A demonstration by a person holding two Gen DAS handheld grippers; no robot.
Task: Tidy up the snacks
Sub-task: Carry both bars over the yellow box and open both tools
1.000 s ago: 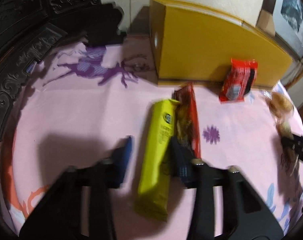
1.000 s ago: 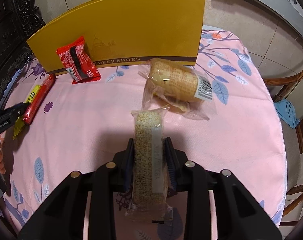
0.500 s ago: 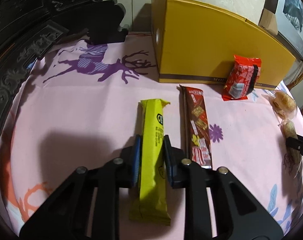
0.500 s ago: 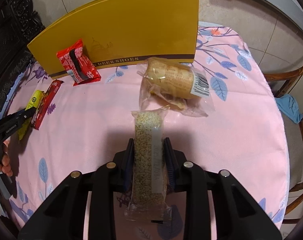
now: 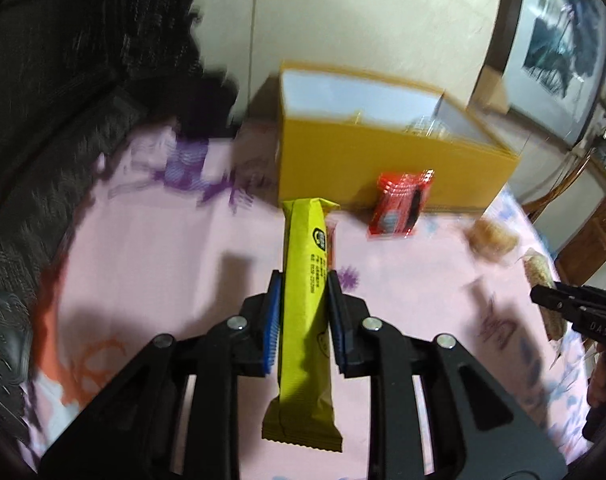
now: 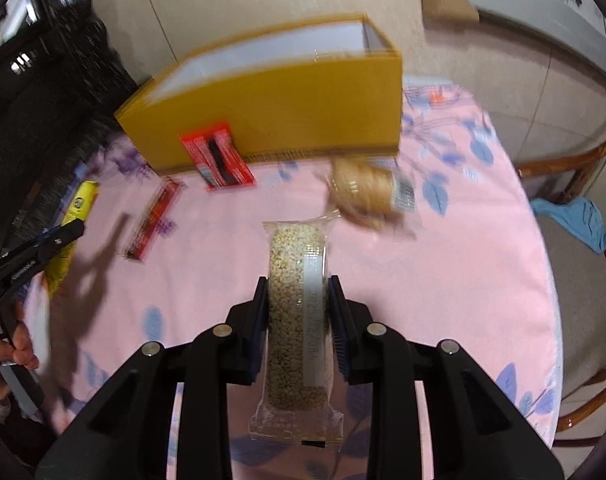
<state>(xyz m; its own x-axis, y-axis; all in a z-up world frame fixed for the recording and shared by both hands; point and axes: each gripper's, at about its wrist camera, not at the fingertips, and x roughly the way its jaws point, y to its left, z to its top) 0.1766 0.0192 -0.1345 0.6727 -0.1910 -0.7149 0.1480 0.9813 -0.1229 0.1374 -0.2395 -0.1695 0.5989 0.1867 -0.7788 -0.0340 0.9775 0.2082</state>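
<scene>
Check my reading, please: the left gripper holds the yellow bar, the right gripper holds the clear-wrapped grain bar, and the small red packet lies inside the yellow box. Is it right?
Not quite. The small red packet is outside the yellow box, against its front wall on the pink cloth, as the right wrist view shows. The left gripper does hold the yellow bar, and the right gripper the grain bar.

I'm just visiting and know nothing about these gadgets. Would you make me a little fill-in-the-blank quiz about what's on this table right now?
1. The left hand-held gripper is shut on a snack bar in a ____ wrapper.
2. The right hand-held gripper is shut on a grain bar whose wrapper is ____.
3. The red packet leans against the ____ box.
4. The tablecloth under everything is mostly ____.

Missing words: yellow; clear; yellow; pink
</scene>
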